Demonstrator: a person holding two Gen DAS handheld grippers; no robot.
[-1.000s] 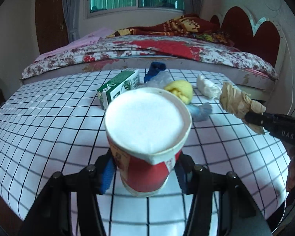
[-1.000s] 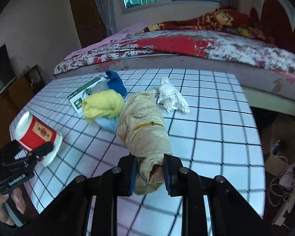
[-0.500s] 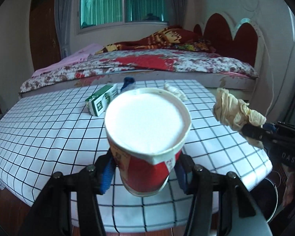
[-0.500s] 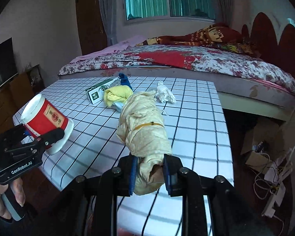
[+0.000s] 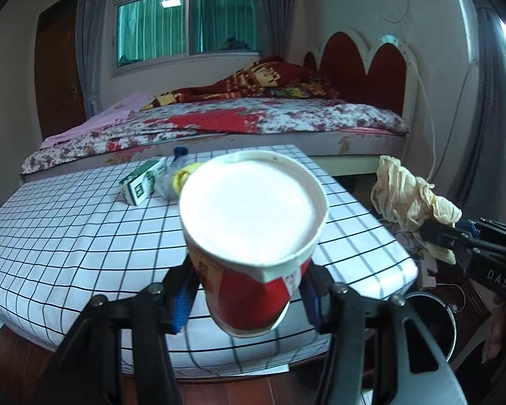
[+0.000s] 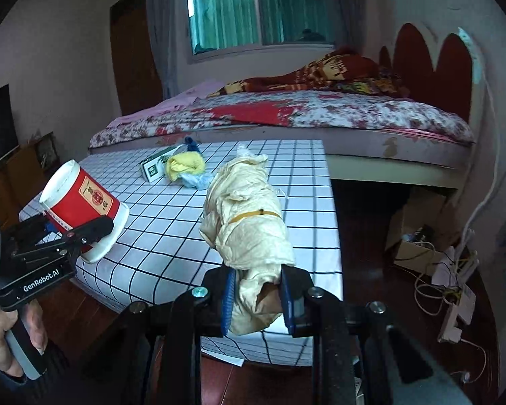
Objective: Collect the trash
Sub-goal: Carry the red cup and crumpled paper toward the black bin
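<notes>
My left gripper (image 5: pixel 249 290) is shut on a red and white paper cup (image 5: pixel 253 236), held in the air off the near edge of the checked table (image 5: pixel 67 236); it also shows in the right wrist view (image 6: pixel 81 202). My right gripper (image 6: pixel 258 290) is shut on a crumpled beige paper wad (image 6: pixel 249 222) tied with a rubber band, held off the table's right side; it also shows in the left wrist view (image 5: pixel 408 195). On the table lie a green carton (image 6: pixel 155 165), a yellow wad (image 6: pixel 184 165), a pale blue wad (image 6: pixel 195 179) and a blue scrap (image 6: pixel 190 143).
A dark round bin (image 5: pixel 428 324) stands on the wooden floor below the table's right corner. A bed (image 6: pixel 303 118) with a red headboard stands behind the table. Cables and a cardboard box (image 6: pixel 418 239) lie on the floor at the right.
Both grippers have pulled back and away from the table with their loads. The table's near edge, the floor and the bin have come into view.
</notes>
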